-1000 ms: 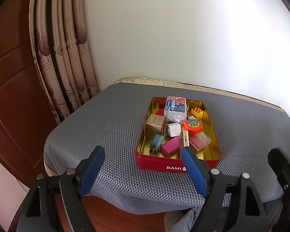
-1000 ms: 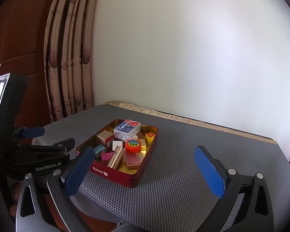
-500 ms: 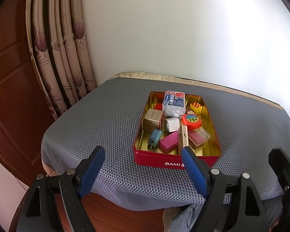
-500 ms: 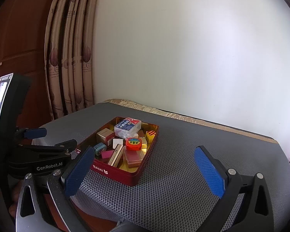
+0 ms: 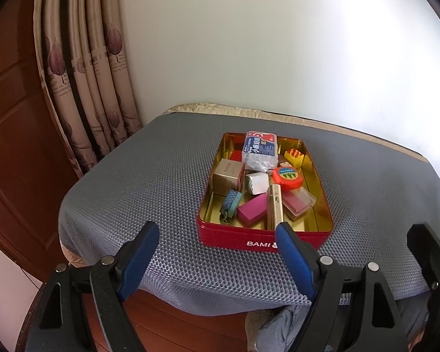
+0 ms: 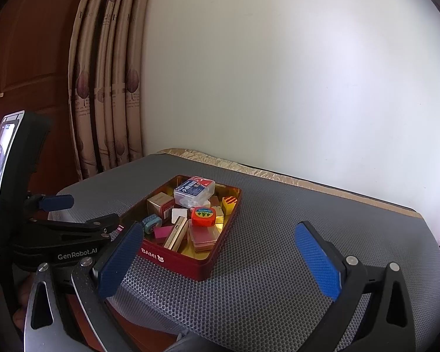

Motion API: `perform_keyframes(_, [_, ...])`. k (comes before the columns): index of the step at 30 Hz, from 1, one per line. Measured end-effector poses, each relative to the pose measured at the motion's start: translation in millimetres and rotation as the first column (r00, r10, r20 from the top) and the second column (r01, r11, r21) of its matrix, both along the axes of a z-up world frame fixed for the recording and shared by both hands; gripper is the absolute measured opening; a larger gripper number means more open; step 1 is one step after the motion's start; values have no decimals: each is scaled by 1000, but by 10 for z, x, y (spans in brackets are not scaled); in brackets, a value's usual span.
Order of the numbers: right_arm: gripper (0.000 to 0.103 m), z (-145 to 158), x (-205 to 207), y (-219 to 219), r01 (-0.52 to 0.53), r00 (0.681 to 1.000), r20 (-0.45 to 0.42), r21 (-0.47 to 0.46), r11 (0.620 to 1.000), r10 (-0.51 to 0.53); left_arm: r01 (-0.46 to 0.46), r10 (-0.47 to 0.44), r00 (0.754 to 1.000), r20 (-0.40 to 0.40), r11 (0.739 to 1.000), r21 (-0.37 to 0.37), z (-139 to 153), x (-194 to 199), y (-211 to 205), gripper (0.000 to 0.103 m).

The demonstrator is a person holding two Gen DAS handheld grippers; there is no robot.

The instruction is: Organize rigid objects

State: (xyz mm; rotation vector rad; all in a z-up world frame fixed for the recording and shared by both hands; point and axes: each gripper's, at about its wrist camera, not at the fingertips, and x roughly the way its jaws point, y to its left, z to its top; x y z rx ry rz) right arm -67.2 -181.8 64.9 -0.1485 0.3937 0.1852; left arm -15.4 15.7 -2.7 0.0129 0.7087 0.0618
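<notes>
Small rigid objects are seen gathered in a red tin [image 5: 237,239] that is set on the grey mesh mat [image 5: 149,182] of a table: a clear plastic case [image 5: 259,149], a brown cardboard box [image 5: 227,173], a white cube [image 5: 256,183], an orange tape measure [image 5: 287,177], a pink block [image 5: 250,211], a gold bar [image 5: 274,206], a yellow block [image 5: 294,156] and a blue-green keyring [image 5: 231,201]. They are heaped loosely, some leaning on others, and none is seen on the mat outside the tin. The left gripper [image 5: 217,252] is held just short of the tin's near wall with its fingers wide apart and nothing between them; the right gripper [image 6: 220,258] is held over the mat beside the tin, likewise spread and empty. Such a scene would fit a tin waiting to be emptied and sorted as well as one already filled. Trouble is judged likeliest from the crowding: a neighbour could be nudged or dragged out with any piece that is pinched, the smooth gold bar could slip from the pads, and the light tin could be pushed across the mat if its wall is struck.
</notes>
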Motion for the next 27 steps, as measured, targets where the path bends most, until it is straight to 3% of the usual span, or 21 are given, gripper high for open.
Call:
perform_keyframes(22, [103, -23, 4, -10, -7, 1000, -7, 1, 1000, 7, 31, -31, 999, -26, 1000, 5, -54, 23, -80, 84])
perform_keyframes(27, [103, -30, -5, -31, -8, 1000, -8, 3, 1000, 8, 18, -17, 1000, -9, 999, 48, -59, 4, -138, 84])
